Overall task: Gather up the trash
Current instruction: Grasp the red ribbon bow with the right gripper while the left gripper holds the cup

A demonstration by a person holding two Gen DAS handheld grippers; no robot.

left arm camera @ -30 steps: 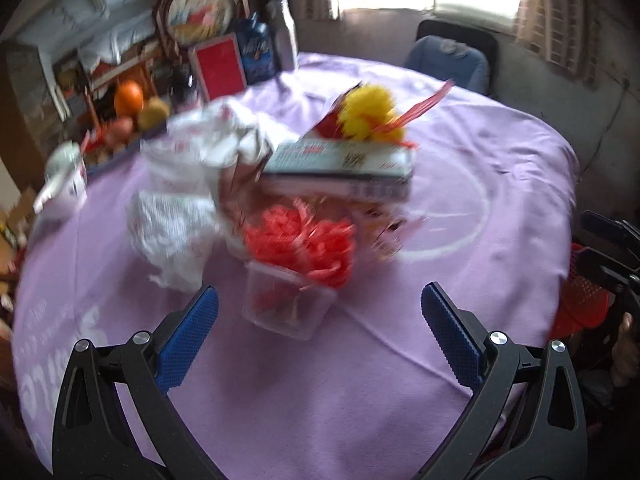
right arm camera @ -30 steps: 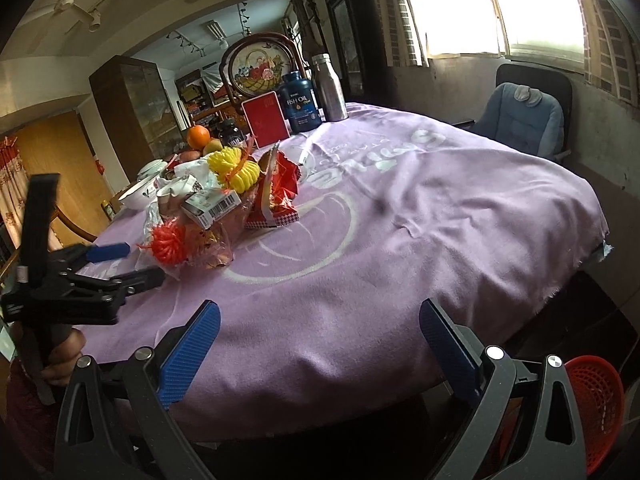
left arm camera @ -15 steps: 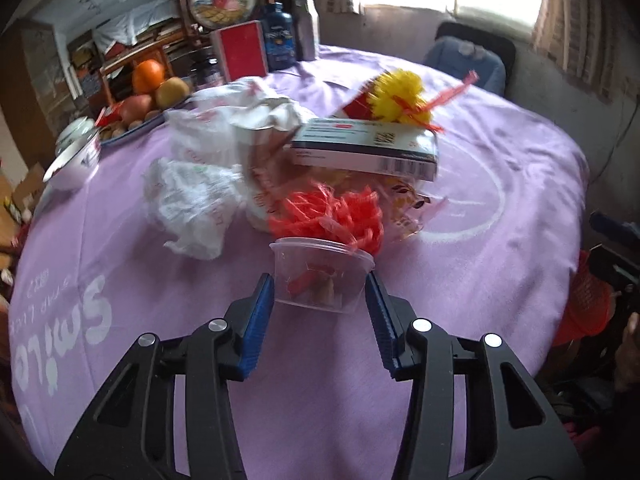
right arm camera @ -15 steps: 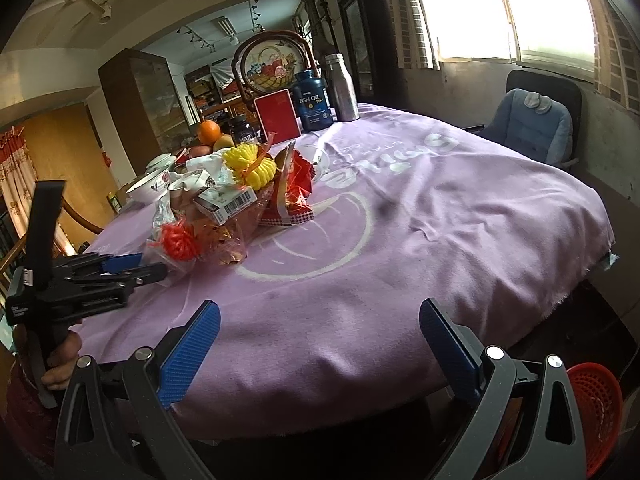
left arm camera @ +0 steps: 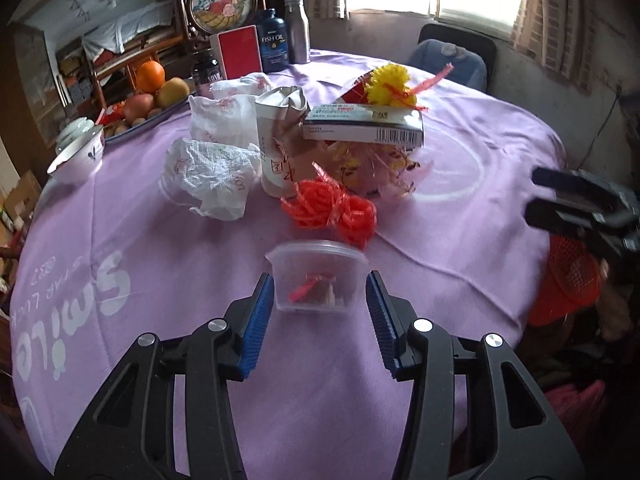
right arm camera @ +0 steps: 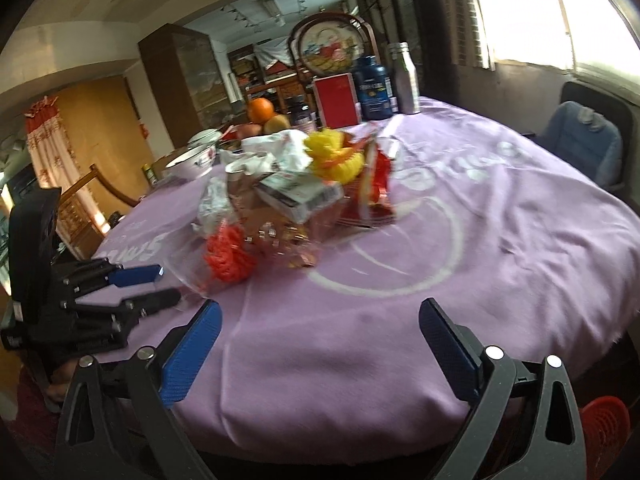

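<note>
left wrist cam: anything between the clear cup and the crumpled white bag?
Nothing. Bare purple tablecloth runs from the clear cup, shut in the left claw, to the white bag; the left wrist view shows it.

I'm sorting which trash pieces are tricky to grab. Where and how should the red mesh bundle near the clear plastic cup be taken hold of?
Grip the red mesh bundle across its pinched middle, where a tie cinches it between two puffy lobes. That waist looks narrowest and firmest. Come down from above on the near side, beyond the clear plastic cup; the crumpled carton and wrappers crowd its far side.
</note>
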